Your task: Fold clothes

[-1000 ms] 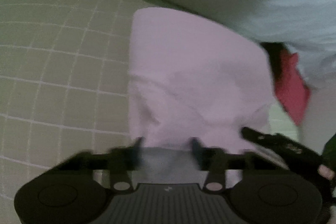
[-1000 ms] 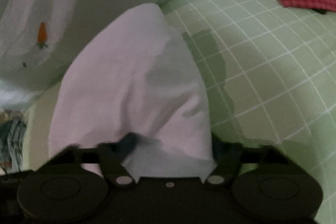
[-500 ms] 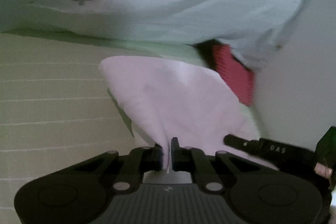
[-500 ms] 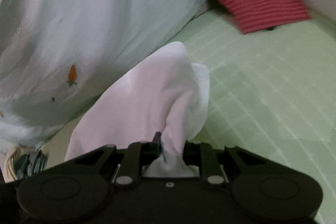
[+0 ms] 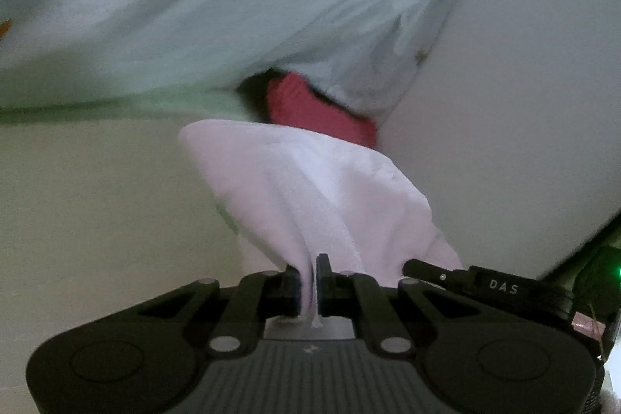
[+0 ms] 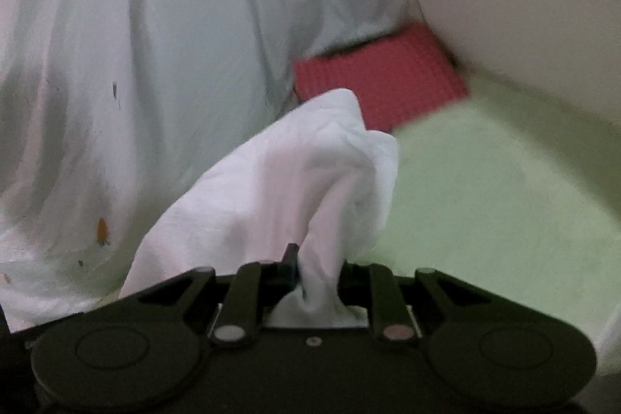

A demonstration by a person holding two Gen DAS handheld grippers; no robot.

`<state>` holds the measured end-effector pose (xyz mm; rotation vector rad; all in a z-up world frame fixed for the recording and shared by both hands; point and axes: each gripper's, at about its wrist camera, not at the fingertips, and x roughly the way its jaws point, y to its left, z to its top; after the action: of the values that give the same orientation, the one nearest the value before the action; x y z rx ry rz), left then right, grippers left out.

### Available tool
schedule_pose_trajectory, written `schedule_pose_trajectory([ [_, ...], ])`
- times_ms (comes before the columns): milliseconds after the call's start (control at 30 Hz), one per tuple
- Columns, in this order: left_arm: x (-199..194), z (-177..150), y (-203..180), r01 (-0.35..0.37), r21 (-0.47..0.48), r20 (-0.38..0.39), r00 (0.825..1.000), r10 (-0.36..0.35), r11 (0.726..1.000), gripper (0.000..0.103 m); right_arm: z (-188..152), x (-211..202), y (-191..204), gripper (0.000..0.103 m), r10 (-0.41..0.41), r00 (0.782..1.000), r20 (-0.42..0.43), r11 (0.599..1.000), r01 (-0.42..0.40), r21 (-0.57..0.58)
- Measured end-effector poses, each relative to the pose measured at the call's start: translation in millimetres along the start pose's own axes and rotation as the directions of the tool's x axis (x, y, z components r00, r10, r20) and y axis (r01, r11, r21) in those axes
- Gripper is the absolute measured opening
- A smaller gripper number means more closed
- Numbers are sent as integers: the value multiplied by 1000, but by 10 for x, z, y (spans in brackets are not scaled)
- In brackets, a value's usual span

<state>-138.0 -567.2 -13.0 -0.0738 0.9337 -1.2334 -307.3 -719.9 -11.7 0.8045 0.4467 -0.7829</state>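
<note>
Two tongs, left [image 5: 308, 282] and right [image 6: 314, 268], each pinch closed on an edge of one white garment [image 5: 310, 189], which hangs bunched at frame centre over the green bed [image 6: 485, 189]. No flat, finished fold shows; folding appears under way.

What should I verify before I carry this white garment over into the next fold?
1. Left hand-held gripper shut on the white garment: ok, cloth pinched between the fingers.
2. Right hand-held gripper shut on the garment: ok, a bunched wad sits between the fingers.
3. Edge between the grips taut and flat: not ok, cloth hangs gathered and creased.
4. Green bed sheet ahead bare for landing: ok.
5. Red cloth apart from the garment: cannot tell, they overlap in view.
6. Carrot-print quilt clear of the garment: cannot tell.
</note>
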Motion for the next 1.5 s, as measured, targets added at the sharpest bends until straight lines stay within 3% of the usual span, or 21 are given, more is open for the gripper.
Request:
schedule_pose_trajectory([
  [233,934,651,-846,-25,-58,108,994,31,998,8,1434,145,-729,17,108,994,28,980,-102,-171],
  [467,1880,1433,-1155,-97,-19,184,978,99,995,8,2526,949,-955,18,133,988,78,943,-102,-316],
  [500,2025,1512,-1122,-128,-20,192,973,130,992,14,2674,1070,-981,20,136,987,85,937,-100,-336],
  [533,2175,1574,-1059,-171,-26,198,965,172,985,26,2803,1212,-1008,23,132,987,89,929,-92,-359],
  [567,2355,1625,-970,-232,-39,187,954,236,972,30,2855,1425,-1032,32,104,991,79,917,-65,-393],
  [633,2652,1642,-767,-315,-80,132,937,323,946,39,2868,1859,-1036,46,13,999,43,885,8,-466],
  [700,2864,1617,-601,-366,-99,85,923,375,925,40,2754,2200,-1033,60,-57,998,27,854,62,-517],
  [733,2904,1577,-559,-374,-84,76,922,380,924,44,2673,2258,-1032,63,-60,998,36,848,70,-526],
  [833,2958,1432,-502,-414,-26,60,908,415,910,60,2416,2373,-1032,84,-70,995,68,830,96,-549],
  [967,3015,1294,-583,-434,43,49,901,432,900,65,2041,2391,-1083,99,-68,996,57,804,89,-588],
  [1033,2997,1240,-647,-438,52,55,899,435,898,73,1877,2459,-1141,99,-116,993,7,809,99,-579],
  [1133,2842,1133,-765,-431,61,72,902,427,900,81,1751,2342,-1283,99,-131,991,-40,861,94,-500],
  [1200,2698,1061,-872,-430,78,97,901,422,900,87,1690,2146,-1316,99,-134,991,-29,885,107,-454],
  [1300,2372,875,-1038,-425,94,149,900,410,900,100,1570,1760,-1261,99,-125,992,19,869,119,-481],
  [1500,1777,542,-1291,-404,92,223,899,377,910,103,1337,878,-1310,99,-106,990,94,881,138,-452],
])
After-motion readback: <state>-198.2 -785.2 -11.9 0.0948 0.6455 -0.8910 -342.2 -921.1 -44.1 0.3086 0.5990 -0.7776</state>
